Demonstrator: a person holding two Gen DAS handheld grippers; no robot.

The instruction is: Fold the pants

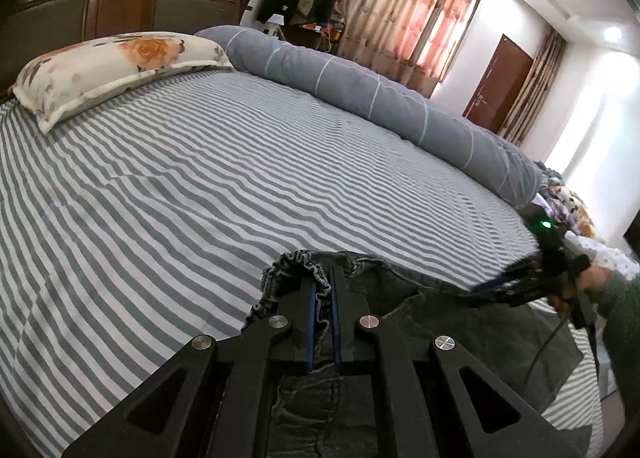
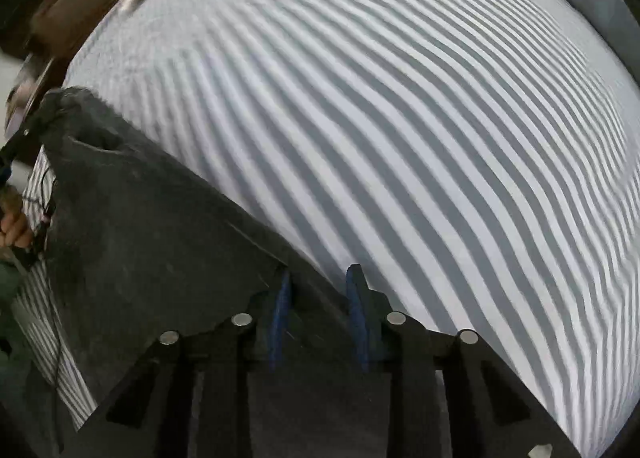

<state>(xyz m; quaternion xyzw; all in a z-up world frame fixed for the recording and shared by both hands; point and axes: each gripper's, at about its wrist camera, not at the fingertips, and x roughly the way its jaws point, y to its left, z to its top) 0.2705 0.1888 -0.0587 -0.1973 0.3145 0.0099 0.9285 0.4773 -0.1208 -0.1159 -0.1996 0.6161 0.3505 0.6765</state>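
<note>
Your left gripper (image 1: 324,290) is clamped on the elastic waistband of the pants (image 1: 460,322), which lie on the striped bed (image 1: 240,161) at its near edge. Your right gripper (image 2: 318,290) straddles the pants' far edge, jaws partly apart; pads not visibly pressing. You're at the grasping stage: pinch that edge firmly before lifting to fold.
</note>
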